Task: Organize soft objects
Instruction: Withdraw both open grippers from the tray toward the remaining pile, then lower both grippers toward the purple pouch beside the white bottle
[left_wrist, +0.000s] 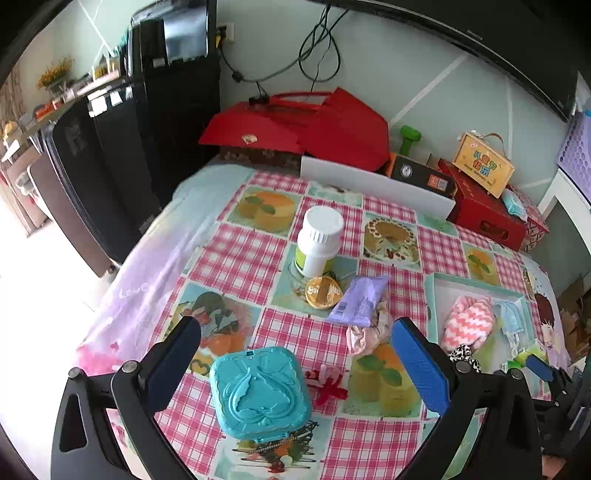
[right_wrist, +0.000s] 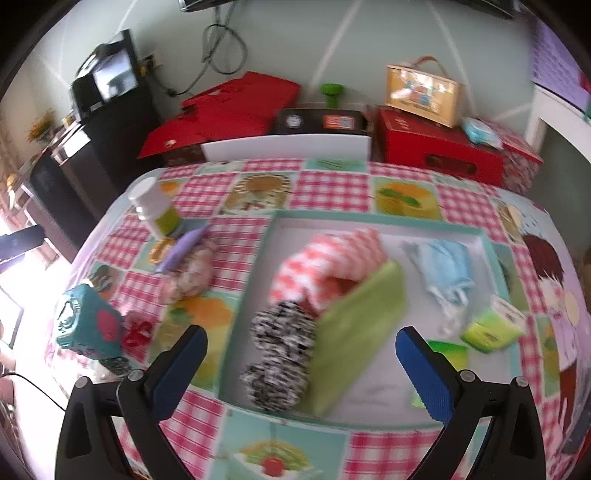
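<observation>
A shallow tray (right_wrist: 369, 219) with a teal rim lies on the table and holds a pink-and-white chevron cloth (right_wrist: 332, 266), a black-and-white patterned scrunchie (right_wrist: 280, 354), a green cloth (right_wrist: 354, 339) and a blue face mask (right_wrist: 447, 269). A pale pink floral scrunchie (left_wrist: 365, 332) lies outside the tray, next to a purple packet (left_wrist: 360, 300); it also shows in the right wrist view (right_wrist: 190, 277). My left gripper (left_wrist: 295, 362) is open above a teal plastic box (left_wrist: 260, 395). My right gripper (right_wrist: 301, 369) is open and empty above the tray's near side.
A white bottle (left_wrist: 317, 240), a gold round tin (left_wrist: 323, 292) and a red bow clip (left_wrist: 328, 386) lie on the checked tablecloth. A small green carton (right_wrist: 493, 326) stands at the tray's right edge. Red boxes (right_wrist: 443, 151) and a white board (left_wrist: 376, 184) line the far edge.
</observation>
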